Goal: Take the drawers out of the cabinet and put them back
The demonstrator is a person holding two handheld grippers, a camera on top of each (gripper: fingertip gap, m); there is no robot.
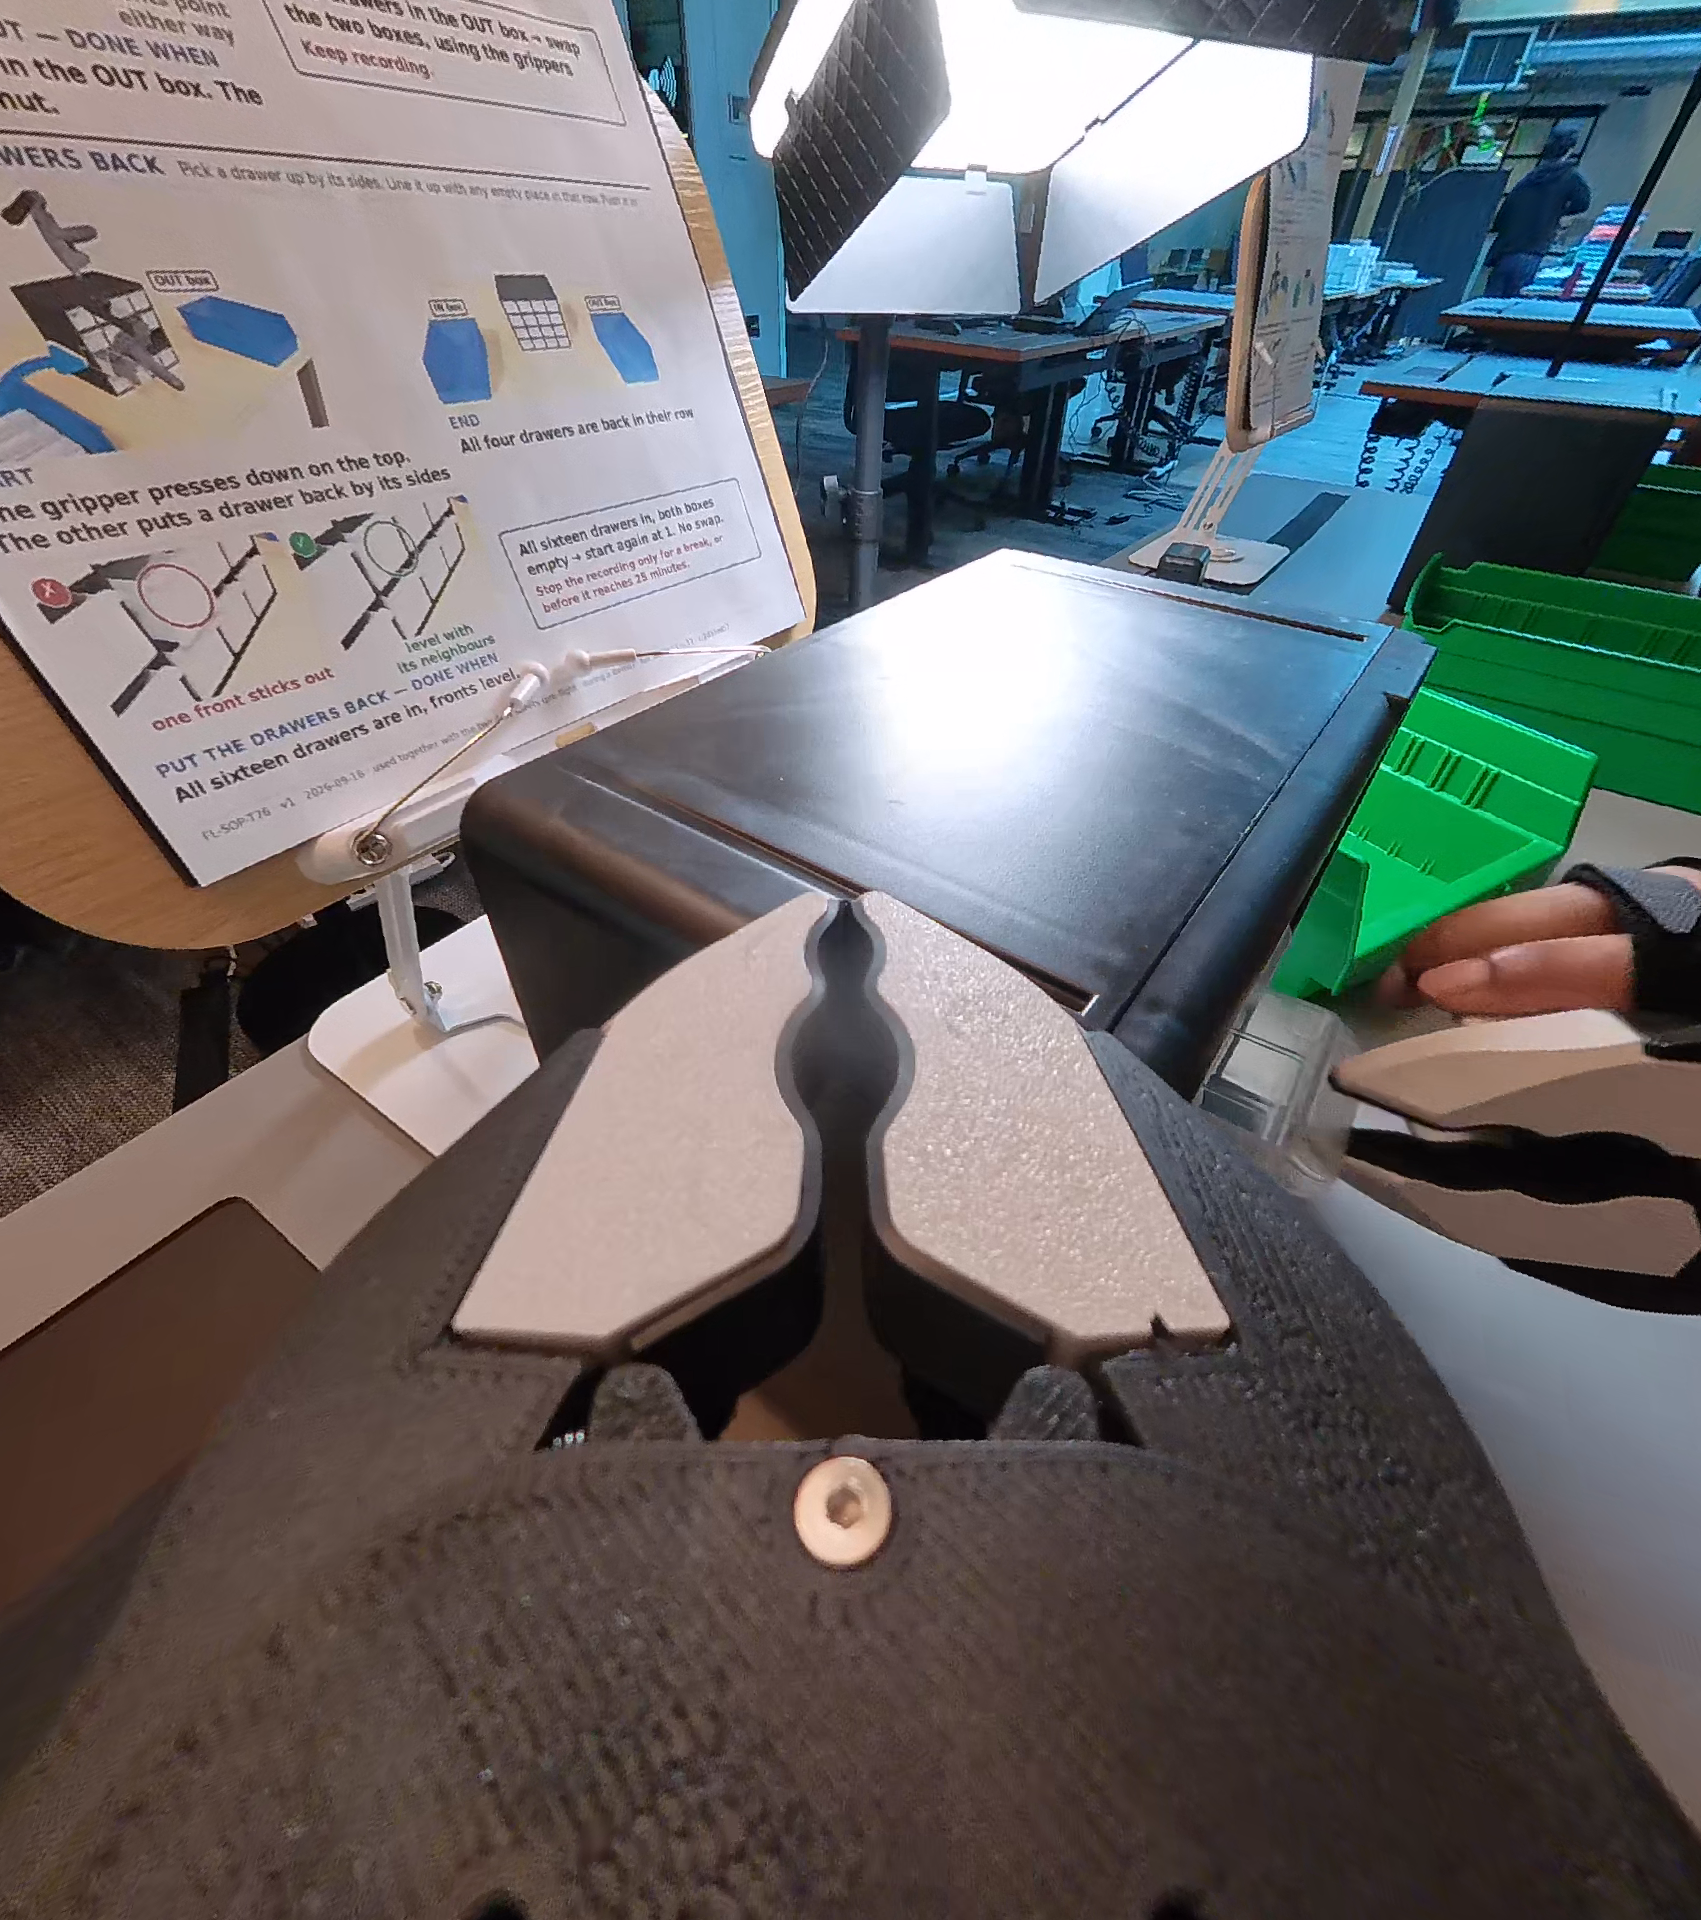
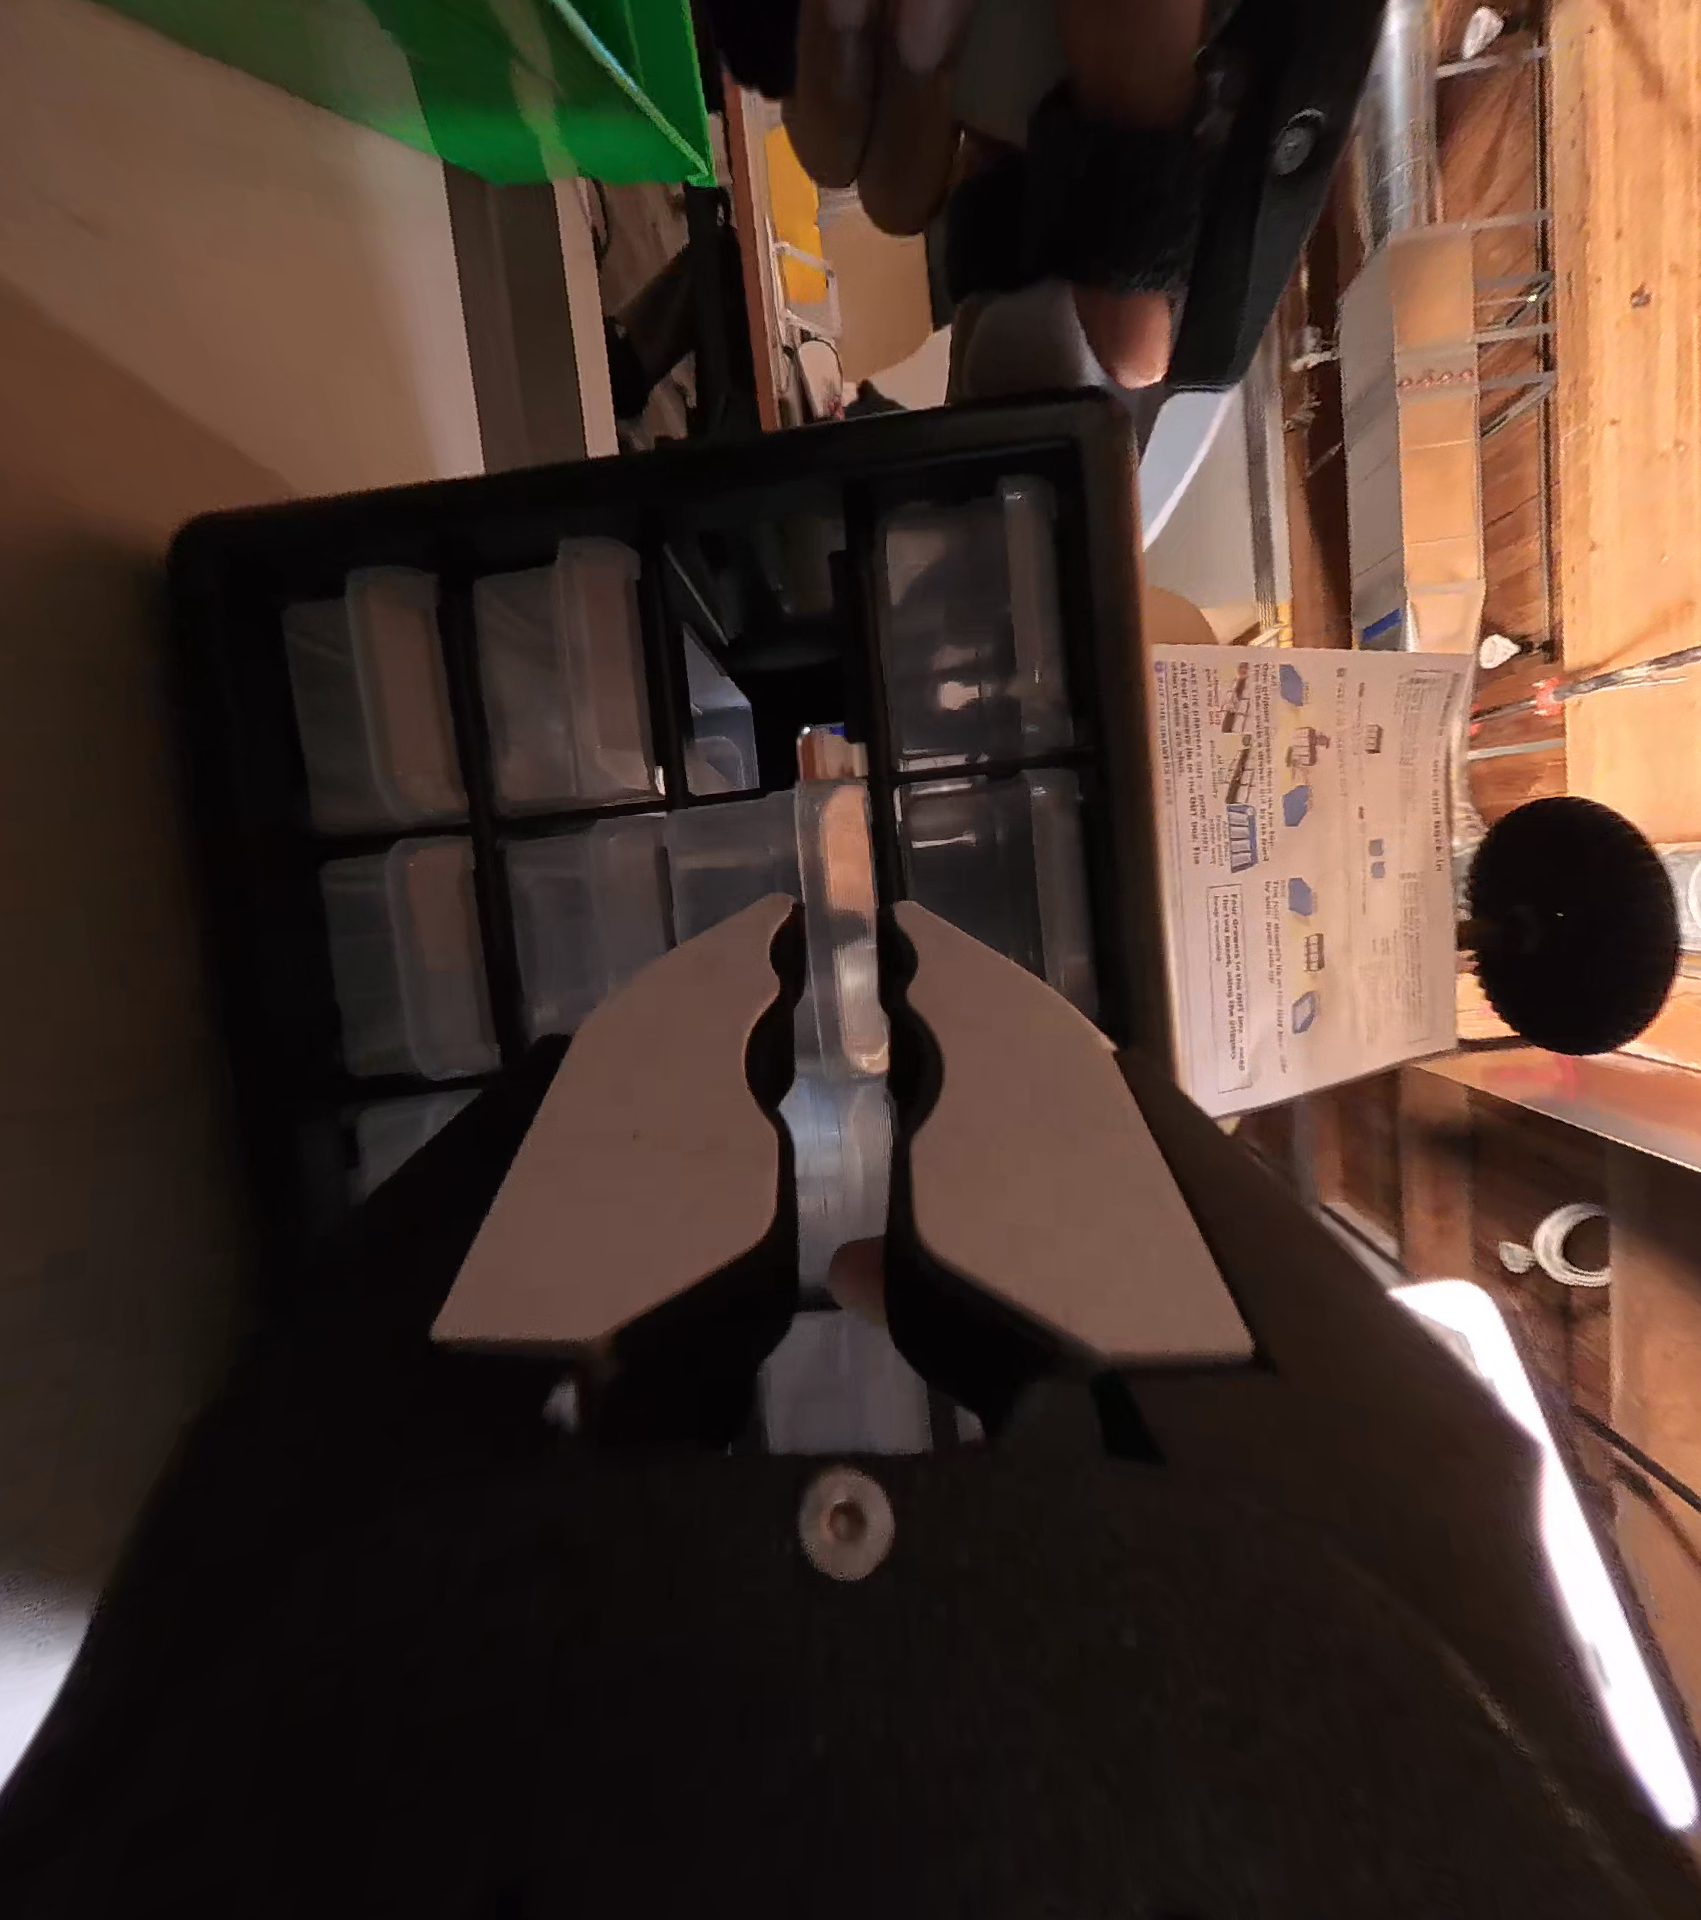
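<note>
The black cabinet [image 1: 981, 748] stands on the white table. My left gripper [image 1: 844, 909] is shut and empty, its tips resting on the near edge of the cabinet top. In the right wrist view, which is rolled sideways, the cabinet front [image 2: 1116, 623] shows several clear drawers in their slots. My right gripper [image 2: 843, 909] is shut on the front tab of one clear drawer [image 2: 835, 966], which sticks out of its slot. A neighbouring slot [image 2: 773, 592] looks dark and open. The left wrist view shows the right gripper [image 1: 1350, 1117] holding that drawer [image 1: 1272, 1081] at the cabinet's front.
Green bins [image 1: 1428, 831] sit on the table right of the cabinet, one also in the right wrist view [image 2: 555, 94]. An instruction sheet on a wooden stand [image 1: 306, 416] stands left of the cabinet. A lit lamp panel [image 1: 1033, 83] hangs behind. A person stands far back.
</note>
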